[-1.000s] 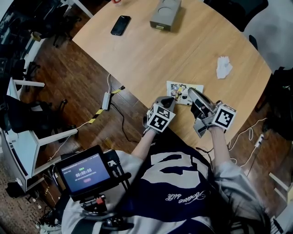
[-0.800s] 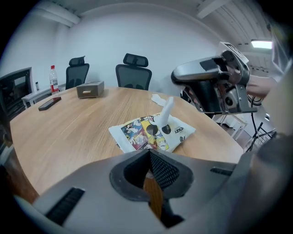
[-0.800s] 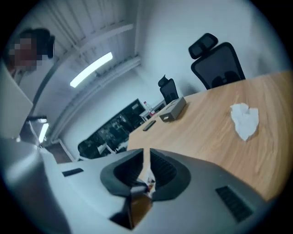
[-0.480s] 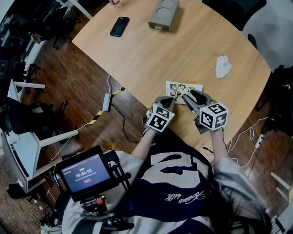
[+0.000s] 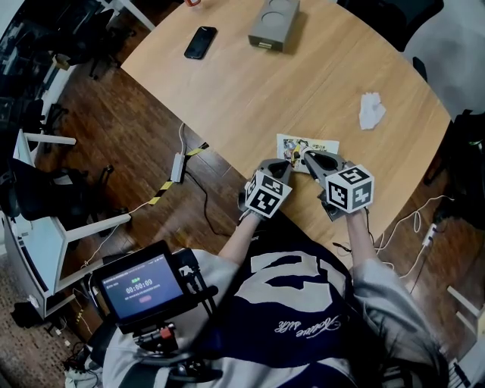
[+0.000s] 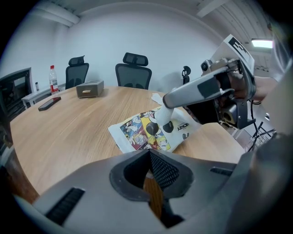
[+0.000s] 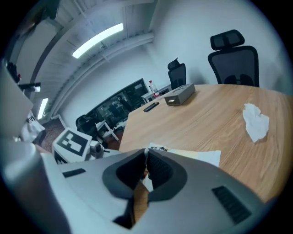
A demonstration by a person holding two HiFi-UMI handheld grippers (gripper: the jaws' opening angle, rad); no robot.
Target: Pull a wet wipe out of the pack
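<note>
The wet wipe pack [image 5: 314, 145], flat and printed with cartoons, lies near the table's front edge. My right gripper [image 5: 307, 158] comes down on its top, and its jaws are closing. In the left gripper view a white strip [image 6: 165, 114] rises from the pack [image 6: 142, 132] into the right gripper's tips; it looks like a wipe. White also shows just under the meeting jaws of the right gripper [image 7: 146, 151]. My left gripper [image 5: 279, 166] rests at the pack's left end. Its jaws [image 6: 149, 154] are shut with nothing between them, and the pack lies just ahead.
A crumpled white wipe [image 5: 370, 111] lies on the table [image 5: 250, 91] to the right. At the far side are a black phone [image 5: 200, 42] and a grey box [image 5: 274, 23]. Office chairs [image 6: 133, 73] stand beyond the table. The table's front edge runs just behind both grippers.
My right gripper dropped from above the pack onto its top and rolled, so its marker cube now faces up. Its jaws, spread half a second ago, are together. The left gripper stayed put.
</note>
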